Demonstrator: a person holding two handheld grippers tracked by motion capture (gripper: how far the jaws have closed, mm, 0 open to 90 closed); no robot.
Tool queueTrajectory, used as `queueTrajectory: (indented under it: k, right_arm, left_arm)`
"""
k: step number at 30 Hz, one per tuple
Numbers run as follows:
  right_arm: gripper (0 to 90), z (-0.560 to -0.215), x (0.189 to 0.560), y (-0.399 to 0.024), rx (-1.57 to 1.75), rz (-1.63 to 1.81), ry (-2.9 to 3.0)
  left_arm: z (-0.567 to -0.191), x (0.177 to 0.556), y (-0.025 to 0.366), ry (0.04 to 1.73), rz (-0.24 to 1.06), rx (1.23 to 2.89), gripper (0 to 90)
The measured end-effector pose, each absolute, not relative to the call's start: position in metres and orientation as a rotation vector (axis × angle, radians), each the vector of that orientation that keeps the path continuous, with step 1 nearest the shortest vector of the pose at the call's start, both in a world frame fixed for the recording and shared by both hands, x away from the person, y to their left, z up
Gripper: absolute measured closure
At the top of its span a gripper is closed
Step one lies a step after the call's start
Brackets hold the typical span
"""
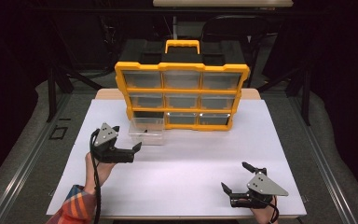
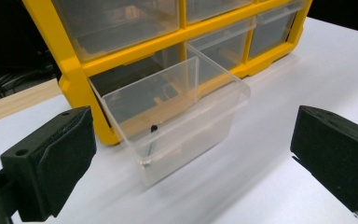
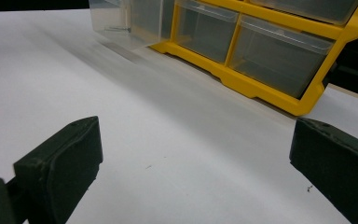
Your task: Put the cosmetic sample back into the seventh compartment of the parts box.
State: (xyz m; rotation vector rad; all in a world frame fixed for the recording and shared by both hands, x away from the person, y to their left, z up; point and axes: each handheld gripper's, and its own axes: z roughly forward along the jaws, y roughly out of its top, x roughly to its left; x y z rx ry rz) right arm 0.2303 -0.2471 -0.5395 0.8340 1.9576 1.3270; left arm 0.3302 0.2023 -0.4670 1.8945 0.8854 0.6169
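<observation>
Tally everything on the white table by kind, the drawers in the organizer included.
Yellow drawer organizer: 1
Clear drawers seated in the organizer: 8
Clear drawer pulled out onto the table: 1
Small dark screw inside the pulled-out drawer: 1
Hand-held claws, left claw and right claw, both open: 2
Total: 13
</observation>
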Motion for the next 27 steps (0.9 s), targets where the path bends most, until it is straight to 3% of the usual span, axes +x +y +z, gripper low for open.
queueTrajectory:
  k: [27]
  right_arm:
    - [1.8,-0.54,0.23,-0.246,0.831,1.325,1.959]
  left_arm:
    - [-0.491,0.266,0.235,0.907,0.67,1.893,0.0]
